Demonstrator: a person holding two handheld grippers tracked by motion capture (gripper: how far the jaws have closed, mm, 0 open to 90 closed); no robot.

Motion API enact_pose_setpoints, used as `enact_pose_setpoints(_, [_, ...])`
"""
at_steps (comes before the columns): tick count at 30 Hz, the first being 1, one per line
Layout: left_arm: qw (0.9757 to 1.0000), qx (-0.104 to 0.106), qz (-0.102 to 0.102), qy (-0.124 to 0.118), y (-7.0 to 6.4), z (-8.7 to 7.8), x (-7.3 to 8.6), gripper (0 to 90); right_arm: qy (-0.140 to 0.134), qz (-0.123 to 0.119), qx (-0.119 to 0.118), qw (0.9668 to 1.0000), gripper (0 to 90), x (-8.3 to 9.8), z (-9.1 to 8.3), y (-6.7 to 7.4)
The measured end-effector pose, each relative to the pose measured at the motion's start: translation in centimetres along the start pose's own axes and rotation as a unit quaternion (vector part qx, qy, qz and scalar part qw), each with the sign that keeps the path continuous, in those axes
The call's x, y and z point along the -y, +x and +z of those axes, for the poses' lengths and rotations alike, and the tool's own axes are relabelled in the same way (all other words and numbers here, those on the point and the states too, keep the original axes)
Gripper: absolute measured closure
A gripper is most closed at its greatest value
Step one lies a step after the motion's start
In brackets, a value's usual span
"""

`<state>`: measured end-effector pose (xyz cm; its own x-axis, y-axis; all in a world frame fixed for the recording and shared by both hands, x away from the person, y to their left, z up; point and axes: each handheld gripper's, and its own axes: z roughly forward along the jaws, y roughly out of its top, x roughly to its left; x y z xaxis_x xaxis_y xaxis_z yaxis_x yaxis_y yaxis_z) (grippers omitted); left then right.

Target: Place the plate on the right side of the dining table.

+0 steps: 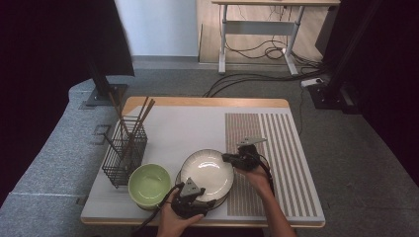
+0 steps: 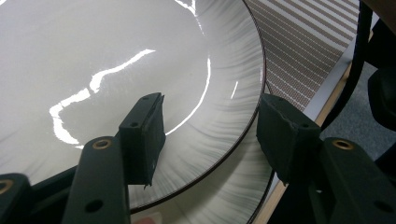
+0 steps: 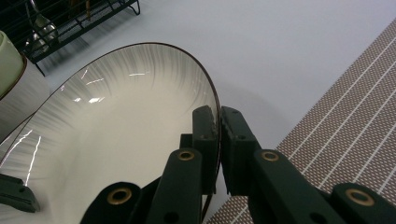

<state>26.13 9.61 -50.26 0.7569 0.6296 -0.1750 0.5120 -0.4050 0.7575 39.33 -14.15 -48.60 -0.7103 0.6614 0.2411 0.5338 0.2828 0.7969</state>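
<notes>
Nearest me, left claw (image 1: pixel 197 201) has its jaws apart, straddling the rims of 2 stacked plates, pads clear. Top plate (image 1: pixel 206 174) sits tilted between my claws. Right claw (image 1: pixel 231 159) is clamped on that plate's rim.

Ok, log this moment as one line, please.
right gripper: shut on top plate rim | left gripper: open over stacked plates | green bowl: beside plates

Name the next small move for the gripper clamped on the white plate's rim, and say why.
Probably lift a little higher and toward the striped mat: the right gripper is shut on the top plate, which is tilted above a second plate, while the left gripper stands open at its near edge.
</notes>
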Motion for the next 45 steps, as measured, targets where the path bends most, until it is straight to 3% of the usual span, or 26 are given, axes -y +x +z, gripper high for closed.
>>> enact_pose_setpoints(8, [1.0000,0.006,-0.004,0.003,0.1,0.1,0.1,42.4,0.005,-0.003,0.001,1.0000,83.5,0.1,0.2,0.1])
enact_pose_setpoints(16, [1.0000,0.006,-0.004,0.005,0.1,0.1,0.0,43.4,0.002,0.004,0.008,1.0000,72.8,0.3,0.4,-0.1])
enact_pose_setpoints(23, [1.0000,0.004,-0.004,0.005,0.2,0.1,0.0,43.6,0.011,0.019,-0.015,0.9996,57.2,0.6,1.5,-0.1])
enact_pose_setpoints(28, [1.0000,0.003,-0.004,0.006,0.2,0.1,0.1,43.6,0.019,0.028,-0.031,0.9990,62.1,0.7,2.2,0.0])
enact_pose_setpoints(29, [1.0000,0.003,-0.004,0.005,0.2,0.1,0.1,43.6,0.016,0.031,-0.041,0.9985,71.1,0.7,2.2,0.0])
enact_pose_setpoints(31, [1.0000,0.003,-0.004,0.005,0.2,0.1,0.1,43.6,0.015,0.035,-0.045,0.9983,75.1,0.6,2.2,0.0])
enact_pose_setpoints(37, [1.0000,0.005,-0.004,0.002,0.2,0.0,0.0,43.2,0.005,0.072,-0.066,0.9952,81.6,0.6,1.9,-0.6])
enact_pose_setpoints(44, [1.0000,-0.001,-0.002,0.001,0.1,-0.2,0.0,43.4,-0.014,0.079,-0.060,0.9950,83.7,0.3,0.9,-0.5])
enact_pose_setpoints(45, [1.0000,-0.001,-0.001,0.000,0.1,-0.3,-0.1,43.5,-0.030,0.085,-0.053,0.9945,84.4,0.2,0.5,-0.5])
